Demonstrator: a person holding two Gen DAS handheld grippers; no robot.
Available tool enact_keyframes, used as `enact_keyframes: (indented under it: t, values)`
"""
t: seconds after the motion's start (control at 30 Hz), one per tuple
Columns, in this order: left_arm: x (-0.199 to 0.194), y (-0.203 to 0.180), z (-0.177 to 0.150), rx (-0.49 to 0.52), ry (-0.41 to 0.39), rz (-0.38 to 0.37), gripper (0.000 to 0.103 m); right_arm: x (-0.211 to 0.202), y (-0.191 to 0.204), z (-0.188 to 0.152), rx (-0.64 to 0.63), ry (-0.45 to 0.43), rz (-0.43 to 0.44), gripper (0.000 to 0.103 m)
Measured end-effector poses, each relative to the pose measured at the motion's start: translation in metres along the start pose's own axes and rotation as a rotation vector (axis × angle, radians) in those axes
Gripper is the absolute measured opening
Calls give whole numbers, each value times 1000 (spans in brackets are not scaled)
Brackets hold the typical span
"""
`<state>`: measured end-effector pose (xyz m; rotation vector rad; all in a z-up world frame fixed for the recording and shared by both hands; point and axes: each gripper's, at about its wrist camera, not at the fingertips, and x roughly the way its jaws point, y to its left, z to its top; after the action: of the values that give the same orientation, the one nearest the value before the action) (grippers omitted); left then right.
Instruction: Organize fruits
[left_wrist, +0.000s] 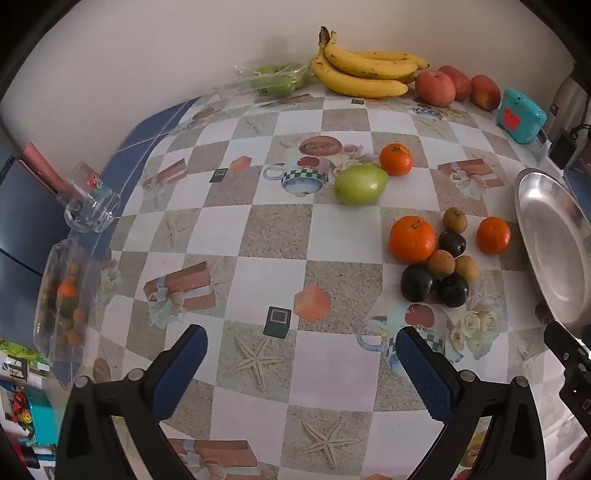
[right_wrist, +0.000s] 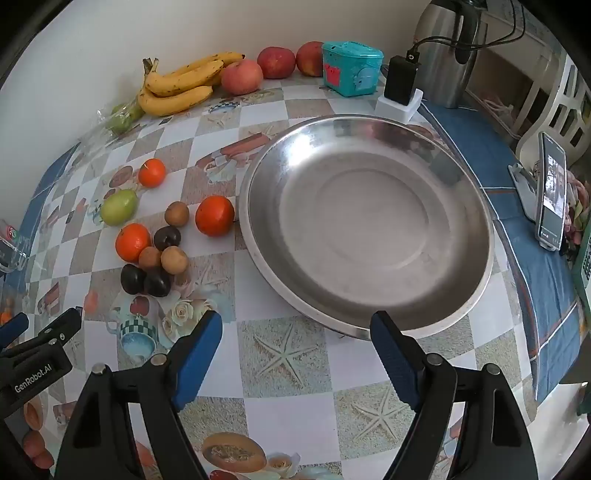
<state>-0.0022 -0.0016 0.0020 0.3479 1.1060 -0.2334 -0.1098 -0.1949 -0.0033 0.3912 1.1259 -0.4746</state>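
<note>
I see glossy oranges (right_wrist: 214, 216), dark plums (right_wrist: 133, 278) and brown longans (right_wrist: 174, 259) clustered mid-surface, just left of the steel plate (right_wrist: 476, 295); my left hand-held gripper (left_wrist: 301, 338) and right hand-held gripper (right_wrist: 297, 323) both gape empty.

Steel plate (left_wrist: 554, 236) (right half) cut off by the edge.

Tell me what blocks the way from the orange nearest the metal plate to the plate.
Nothing visible does. The orange sits just left of the plate rim, with only bare tablecloth between them. The plate is empty.
</note>
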Motion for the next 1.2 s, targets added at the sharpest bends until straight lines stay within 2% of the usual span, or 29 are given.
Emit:
enact_keyframes:
  t: [0.2, 0.23, 0.4, 1.2]
  values:
    - [-3, -11, -4, 47, -21, 20, 103, 0, 1, 0, -2, -2, -2, 83]
    - [2, -12, -1, 29, 9, 16, 103, 0, 1, 0, -2, -2, -3, 83]
    - [2, -2, -1, 11, 10, -6, 103, 0, 1, 0, -4, -3, -3, 83]
    - [3, -2, -3, 6, 16, -5, 103, 1, 1, 0, -4, -2, -2, 83]
